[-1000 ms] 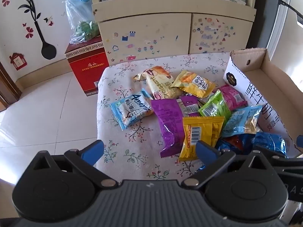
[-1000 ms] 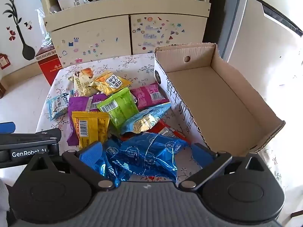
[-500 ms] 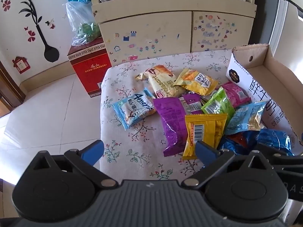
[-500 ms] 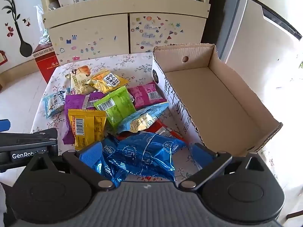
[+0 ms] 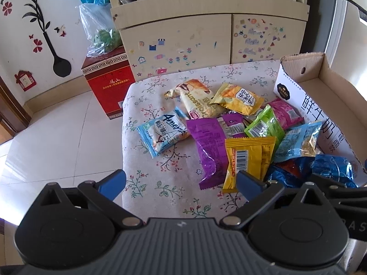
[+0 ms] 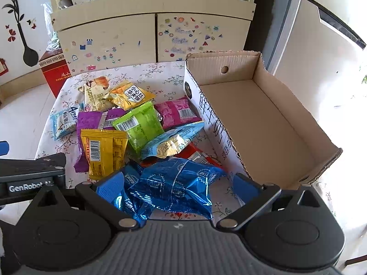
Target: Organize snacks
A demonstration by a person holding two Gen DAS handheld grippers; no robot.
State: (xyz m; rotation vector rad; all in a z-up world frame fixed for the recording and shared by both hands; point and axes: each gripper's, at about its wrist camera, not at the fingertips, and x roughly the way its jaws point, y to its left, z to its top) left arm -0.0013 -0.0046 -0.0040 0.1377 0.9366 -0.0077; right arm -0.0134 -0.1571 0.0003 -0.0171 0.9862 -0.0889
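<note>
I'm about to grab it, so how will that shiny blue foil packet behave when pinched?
The blue foil packet looks puffed and crinkled, so it probably dents and feels light. Its glossy film may slip between the right gripper fingers, and it lies on other packets, which might shift.

L gripper backed off; R gripper too

Both wrist views look down, forward; share snack pile, box

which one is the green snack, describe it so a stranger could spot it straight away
Start at the open cardboard box on the flowered table; the snack heap lies against its printed left wall. The green packet sits mid-heap, between the yellow packet and the magenta packet. It is the only lime-green one.
</note>
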